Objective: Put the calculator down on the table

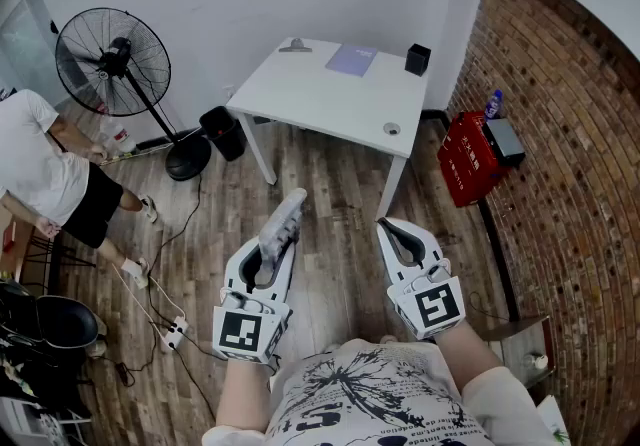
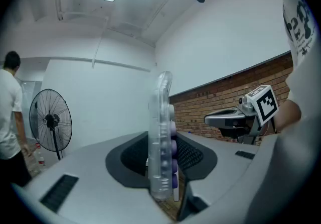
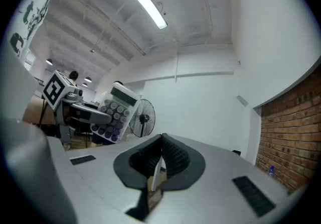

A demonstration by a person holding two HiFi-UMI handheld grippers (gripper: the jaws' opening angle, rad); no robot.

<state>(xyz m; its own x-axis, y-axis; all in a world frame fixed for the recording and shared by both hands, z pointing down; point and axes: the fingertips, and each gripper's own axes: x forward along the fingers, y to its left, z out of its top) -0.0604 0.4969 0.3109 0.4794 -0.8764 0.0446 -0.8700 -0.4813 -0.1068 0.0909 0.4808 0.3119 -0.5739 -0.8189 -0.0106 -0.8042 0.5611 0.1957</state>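
In the head view the left gripper (image 1: 268,256) holds the calculator (image 1: 284,222) level, ready for the far white table (image 1: 320,99), beside the idle right gripper (image 1: 388,232); the left gripper view shows its jaws clenched on the calculator edge-on, and the right gripper view shows jaws pressed together, empty.

Table (image 1: 300,99) middle lies open (paper (image 1: 351,59), cup (image 1: 417,59) along far edge).

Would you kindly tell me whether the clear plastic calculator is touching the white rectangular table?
Apart. The head view shows the calculator held in the left gripper over the wooden floor, short of the table.
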